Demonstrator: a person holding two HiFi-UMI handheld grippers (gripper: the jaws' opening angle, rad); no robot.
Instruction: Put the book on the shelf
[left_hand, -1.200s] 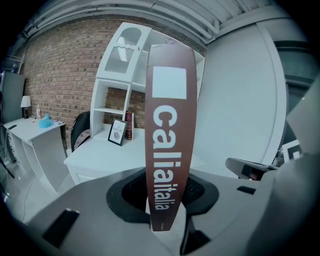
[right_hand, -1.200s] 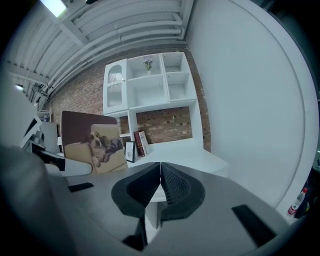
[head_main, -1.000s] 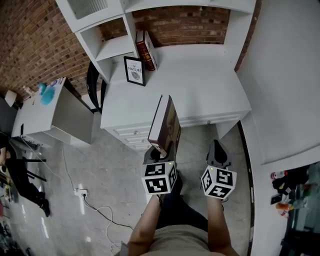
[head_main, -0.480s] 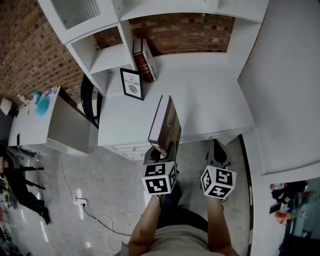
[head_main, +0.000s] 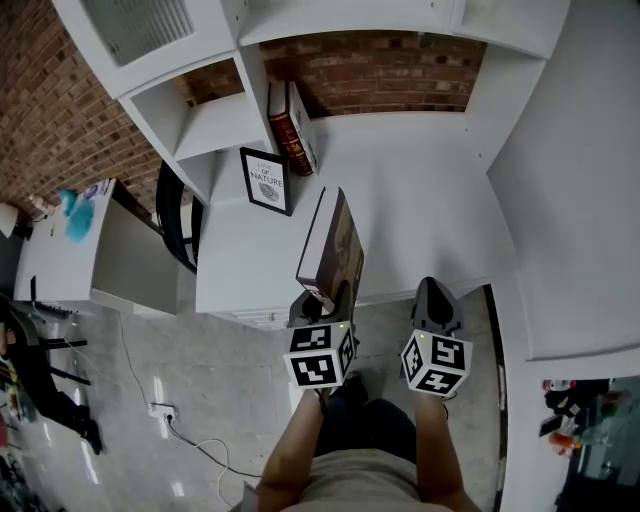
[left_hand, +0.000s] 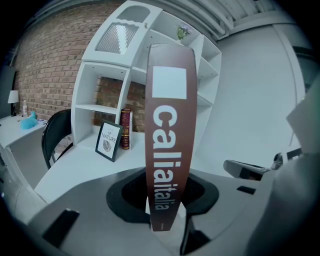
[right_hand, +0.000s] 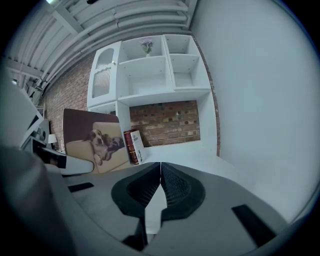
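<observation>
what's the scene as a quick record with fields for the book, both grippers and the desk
book: upright, held at its lower end
left gripper: jaws shut on the book
right gripper: jaws together, nothing between them
desk: white; framed print and red book standing at back left
shelf: white unit on the desk, by the red book

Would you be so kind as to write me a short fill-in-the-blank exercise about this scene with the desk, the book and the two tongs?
1. The left tongs grip a brown book so that it stands ____.
2. The right tongs are shut and hold ____.
3. The wall behind the white desk is bare ____.
4. The framed picture standing on the desk shows the word ____.

Missing words: upright; nothing; brick; NATURE
</observation>
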